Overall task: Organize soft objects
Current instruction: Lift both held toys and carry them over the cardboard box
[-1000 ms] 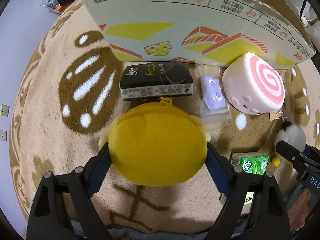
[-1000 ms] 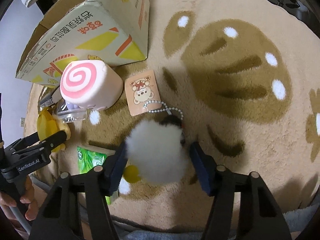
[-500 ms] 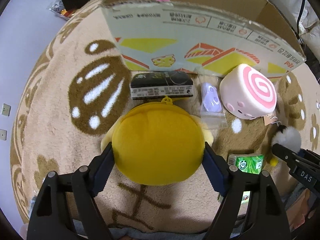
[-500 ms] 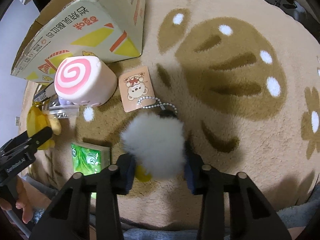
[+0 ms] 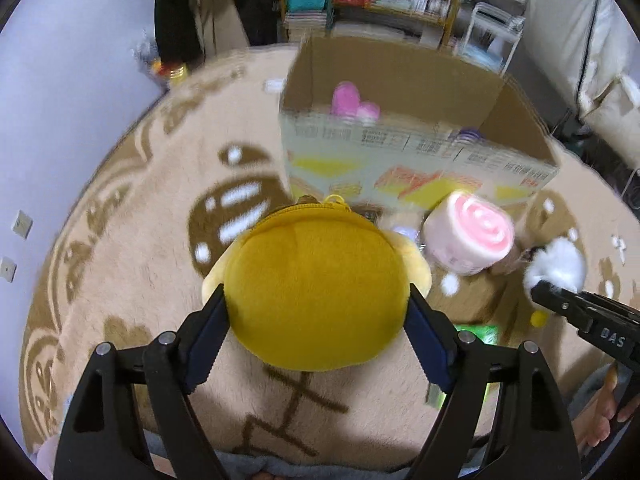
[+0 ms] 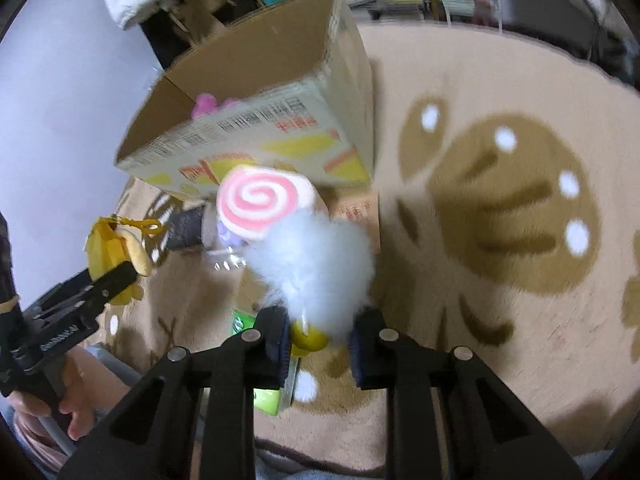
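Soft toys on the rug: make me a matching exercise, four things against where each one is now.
Things
1. yellow plush
2. white fluffy toy
3. pink swirl cushion
4. pink toy

Places
A. inside the cardboard box
B. gripped by the right gripper
C. on the rug beside the box
D. gripped by the left gripper

Pairs: 1-D, 2-B, 3-C, 4-A

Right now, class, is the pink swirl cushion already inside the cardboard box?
No, the pink swirl cushion lies on the rug in front of the cardboard box, outside its printed wall.
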Action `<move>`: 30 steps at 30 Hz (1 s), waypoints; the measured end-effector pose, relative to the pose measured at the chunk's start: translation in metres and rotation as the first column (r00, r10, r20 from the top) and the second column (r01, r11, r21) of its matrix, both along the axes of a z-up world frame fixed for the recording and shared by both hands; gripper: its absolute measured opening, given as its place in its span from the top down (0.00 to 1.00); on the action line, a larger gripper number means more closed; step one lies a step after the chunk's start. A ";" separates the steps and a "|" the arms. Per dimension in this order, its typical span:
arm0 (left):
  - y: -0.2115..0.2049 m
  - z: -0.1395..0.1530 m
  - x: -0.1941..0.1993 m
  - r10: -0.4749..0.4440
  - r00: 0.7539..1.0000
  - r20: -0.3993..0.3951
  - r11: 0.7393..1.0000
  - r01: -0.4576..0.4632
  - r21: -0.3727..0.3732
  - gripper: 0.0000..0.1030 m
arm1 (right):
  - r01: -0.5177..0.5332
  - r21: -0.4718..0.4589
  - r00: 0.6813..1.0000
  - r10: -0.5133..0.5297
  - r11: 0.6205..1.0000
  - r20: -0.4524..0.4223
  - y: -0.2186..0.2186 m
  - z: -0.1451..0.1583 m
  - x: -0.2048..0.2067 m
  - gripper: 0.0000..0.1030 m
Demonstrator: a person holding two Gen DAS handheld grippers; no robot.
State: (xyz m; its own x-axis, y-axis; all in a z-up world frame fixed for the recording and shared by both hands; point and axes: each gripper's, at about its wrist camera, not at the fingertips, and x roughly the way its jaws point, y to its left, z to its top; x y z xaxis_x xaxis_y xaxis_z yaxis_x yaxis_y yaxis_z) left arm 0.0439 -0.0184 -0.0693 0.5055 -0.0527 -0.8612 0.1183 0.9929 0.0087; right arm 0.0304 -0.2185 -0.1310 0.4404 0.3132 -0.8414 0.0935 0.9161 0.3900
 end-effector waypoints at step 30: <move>-0.013 0.097 0.013 -0.018 0.886 0.464 1.000 0.005 0.029 0.20 | 0.070 -0.228 0.809 0.079 0.971 0.582 0.015 0.112 -0.009 0.77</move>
State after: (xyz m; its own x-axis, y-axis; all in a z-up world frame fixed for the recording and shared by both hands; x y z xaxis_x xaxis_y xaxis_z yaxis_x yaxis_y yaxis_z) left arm 0.0568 -0.0319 0.0282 0.8474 -0.0416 -0.5294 0.1058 0.9902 0.0916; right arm 0.0215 -0.2036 -0.0192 0.8690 0.1493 -0.4717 -0.0881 0.9848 0.1495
